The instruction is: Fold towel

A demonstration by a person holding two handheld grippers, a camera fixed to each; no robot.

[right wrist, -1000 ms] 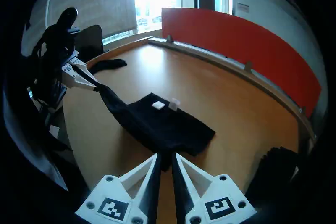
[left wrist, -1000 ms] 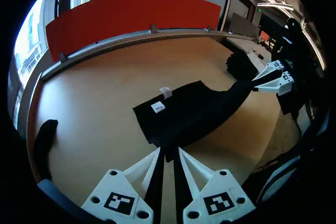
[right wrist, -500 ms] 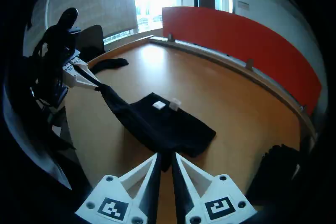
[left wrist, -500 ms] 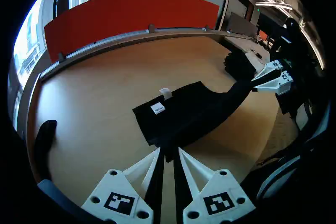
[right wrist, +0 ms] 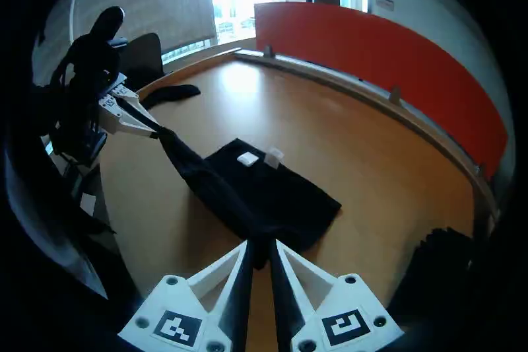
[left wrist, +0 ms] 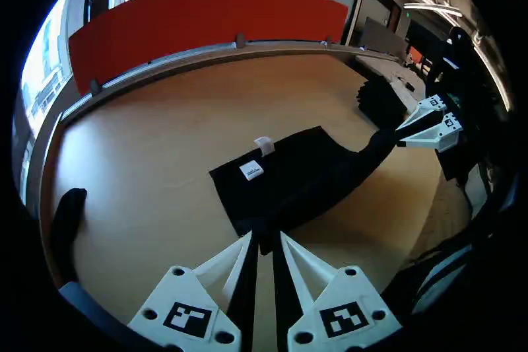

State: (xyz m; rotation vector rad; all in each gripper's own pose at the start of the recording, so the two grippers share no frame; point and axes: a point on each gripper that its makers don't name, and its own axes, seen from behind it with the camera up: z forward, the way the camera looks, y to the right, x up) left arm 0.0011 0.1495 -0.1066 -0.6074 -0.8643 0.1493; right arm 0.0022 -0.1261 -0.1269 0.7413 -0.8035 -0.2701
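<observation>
A black towel (left wrist: 297, 174) lies mid-frame on a wooden table (left wrist: 152, 154), with a white tag (left wrist: 251, 170) facing up. At bottom centre of the left gripper view, the left gripper (left wrist: 264, 245) pinches a towel corner between nearly closed fingers. At the right edge, the right gripper (left wrist: 399, 137) pinches another corner the same way. The towel edge between them is stretched and raised. A red partition (left wrist: 198, 15) runs along the top.
</observation>
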